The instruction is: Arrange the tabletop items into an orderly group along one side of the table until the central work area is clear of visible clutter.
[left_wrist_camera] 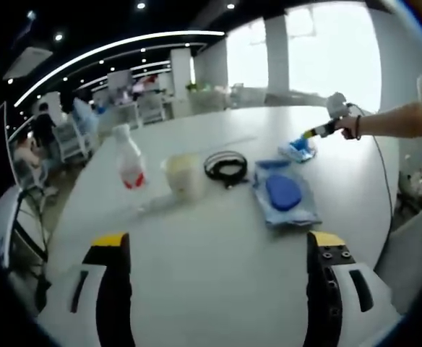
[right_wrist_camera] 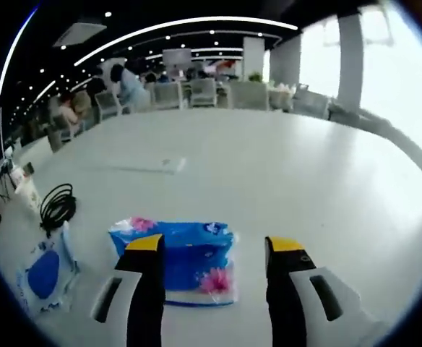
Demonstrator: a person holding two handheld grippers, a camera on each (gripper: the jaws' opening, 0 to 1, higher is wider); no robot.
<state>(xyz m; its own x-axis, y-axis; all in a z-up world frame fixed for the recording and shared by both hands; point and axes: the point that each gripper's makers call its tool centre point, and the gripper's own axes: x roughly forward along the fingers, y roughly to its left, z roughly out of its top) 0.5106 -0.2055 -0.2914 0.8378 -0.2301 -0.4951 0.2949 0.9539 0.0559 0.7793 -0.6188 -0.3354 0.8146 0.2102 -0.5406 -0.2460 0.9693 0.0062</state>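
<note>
In the left gripper view a clear bottle with a red label, a pale cream tub, a coiled black cable and a blue-and-white pouch stand in a loose row across the white table. My left gripper is open, well short of them. Further right, a person's arm holds my right gripper just above a blue tissue pack. In the right gripper view that flowered pack lies between the spread jaws of the right gripper, which is open.
The cable and pouch lie left of the pack. A flat white sheet rests further out on the table. Chairs and seated people are beyond the far edge, with bright windows behind.
</note>
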